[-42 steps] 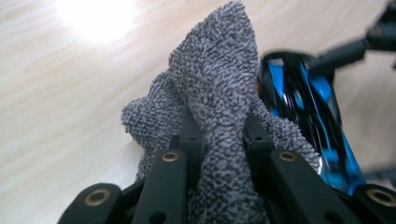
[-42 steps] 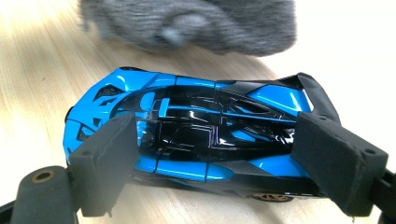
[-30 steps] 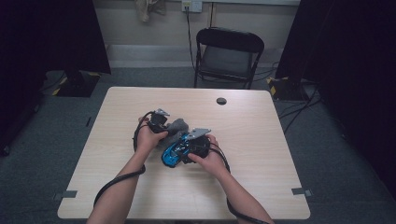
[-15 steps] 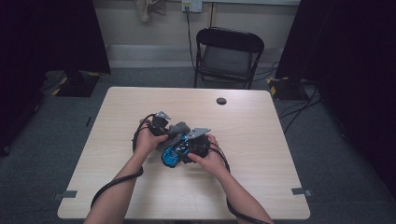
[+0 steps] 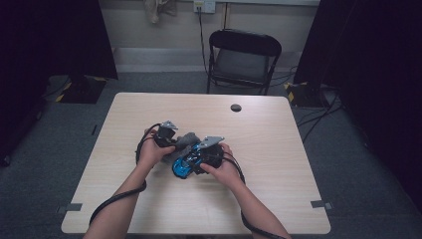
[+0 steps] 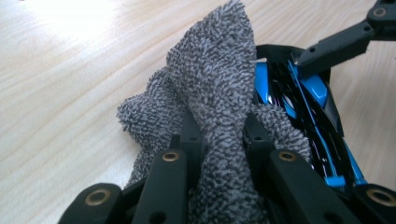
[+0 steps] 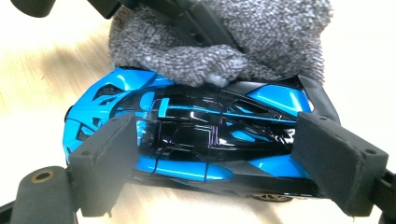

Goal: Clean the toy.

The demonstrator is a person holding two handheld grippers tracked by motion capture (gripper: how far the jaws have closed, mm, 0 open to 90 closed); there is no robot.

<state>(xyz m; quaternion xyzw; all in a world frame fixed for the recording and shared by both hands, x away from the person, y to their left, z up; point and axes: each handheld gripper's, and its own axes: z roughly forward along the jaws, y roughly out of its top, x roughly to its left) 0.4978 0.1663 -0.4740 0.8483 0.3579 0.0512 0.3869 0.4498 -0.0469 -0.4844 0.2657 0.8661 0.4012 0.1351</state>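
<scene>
A blue and black toy car (image 7: 201, 135) rests on the light wooden table (image 5: 278, 199) near its middle. My right gripper (image 7: 222, 158) spans it, one foam pad pressed on each end. The car (image 5: 181, 167) lies just in front of the person's right hand. My left gripper (image 6: 219, 130) is shut on a grey terry cloth (image 6: 219, 93), which bunches up between its black jaws. The cloth (image 7: 261, 32) presses against the far side of the car's roof. In the high view the cloth (image 5: 188, 139) sits between the two hands, with the left gripper (image 5: 169, 137) at its left.
A small black round disc (image 5: 236, 107) lies toward the table's far edge. A black folding chair (image 5: 244, 59) stands beyond the table. Black cables trail from both grippers toward the near edge (image 5: 114, 201). Dark curtains hang at both sides.
</scene>
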